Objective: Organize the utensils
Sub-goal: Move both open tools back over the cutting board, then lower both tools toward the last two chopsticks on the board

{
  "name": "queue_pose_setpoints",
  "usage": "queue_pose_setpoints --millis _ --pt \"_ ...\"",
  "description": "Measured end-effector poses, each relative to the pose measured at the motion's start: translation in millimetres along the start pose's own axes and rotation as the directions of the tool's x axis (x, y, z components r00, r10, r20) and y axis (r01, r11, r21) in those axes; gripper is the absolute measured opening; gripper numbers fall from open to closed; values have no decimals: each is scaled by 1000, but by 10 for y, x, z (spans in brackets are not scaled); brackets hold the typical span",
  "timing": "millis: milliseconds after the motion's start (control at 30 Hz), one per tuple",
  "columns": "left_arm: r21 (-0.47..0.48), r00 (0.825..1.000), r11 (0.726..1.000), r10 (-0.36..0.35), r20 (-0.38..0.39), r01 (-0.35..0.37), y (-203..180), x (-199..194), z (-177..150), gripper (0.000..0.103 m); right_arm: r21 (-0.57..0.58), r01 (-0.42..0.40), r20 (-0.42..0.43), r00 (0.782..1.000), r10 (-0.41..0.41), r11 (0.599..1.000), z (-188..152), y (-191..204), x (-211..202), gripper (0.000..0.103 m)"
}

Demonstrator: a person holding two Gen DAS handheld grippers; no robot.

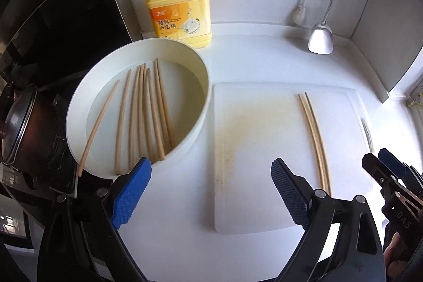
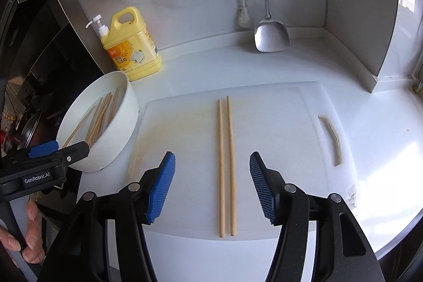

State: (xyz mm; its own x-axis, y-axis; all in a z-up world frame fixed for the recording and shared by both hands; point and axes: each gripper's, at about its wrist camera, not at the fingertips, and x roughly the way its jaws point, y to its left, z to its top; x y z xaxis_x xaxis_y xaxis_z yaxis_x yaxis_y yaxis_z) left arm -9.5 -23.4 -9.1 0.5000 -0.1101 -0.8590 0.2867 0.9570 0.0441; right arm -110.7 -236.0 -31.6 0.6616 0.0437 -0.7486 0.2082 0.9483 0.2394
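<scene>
The left gripper (image 1: 211,192) hangs wide open over the desk (image 1: 251,62), between a white bowl (image 1: 87,86) of chopsticks (image 1: 148,112) and a cutting board (image 1: 264,128) bearing two chopsticks (image 1: 314,136).

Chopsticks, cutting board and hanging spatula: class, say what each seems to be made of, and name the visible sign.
Chopsticks: probably bamboo or wood, matte, from the pale tan, unpainted look.
Cutting board: likely plastic, white and slightly translucent, with a yellowish stain and a moulded handle slot.
Spatula: metal, apparently stainless steel, from its grey, softly reflective blade and shiny handle.
</scene>
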Motion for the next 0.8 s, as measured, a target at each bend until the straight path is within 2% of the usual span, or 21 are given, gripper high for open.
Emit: queue_pose_setpoints --millis 167,300,500,633,733,800 --pt "-11 1000 1000 -2 -9 1 -314 -36 -26 92 -21 1 -27 1000 -2 1000 12 -288 -16 58" --pt "-7 999 999 -32 -15 32 -416 -15 -6 94 -15 12 -34 999 -13 1000 18 -366 8 58" --pt "59 997 995 -80 8 79 -512 153 -10 94 16 90 -14 996 -90 996 -63 -390 125 60" --pt "15 996 997 -82 28 81 -510 304 -14 94 1 121 -30 992 -121 993 -102 -414 321 60" --pt "-18 996 996 -85 2 85 -540 476 -33 94 17 113 -33 993 -112 993 -131 -458 470 60" --pt "-33 997 997 -73 13 73 -569 537 -55 94 -6 105 -25 994 -106 994 -160 -450 572 60"
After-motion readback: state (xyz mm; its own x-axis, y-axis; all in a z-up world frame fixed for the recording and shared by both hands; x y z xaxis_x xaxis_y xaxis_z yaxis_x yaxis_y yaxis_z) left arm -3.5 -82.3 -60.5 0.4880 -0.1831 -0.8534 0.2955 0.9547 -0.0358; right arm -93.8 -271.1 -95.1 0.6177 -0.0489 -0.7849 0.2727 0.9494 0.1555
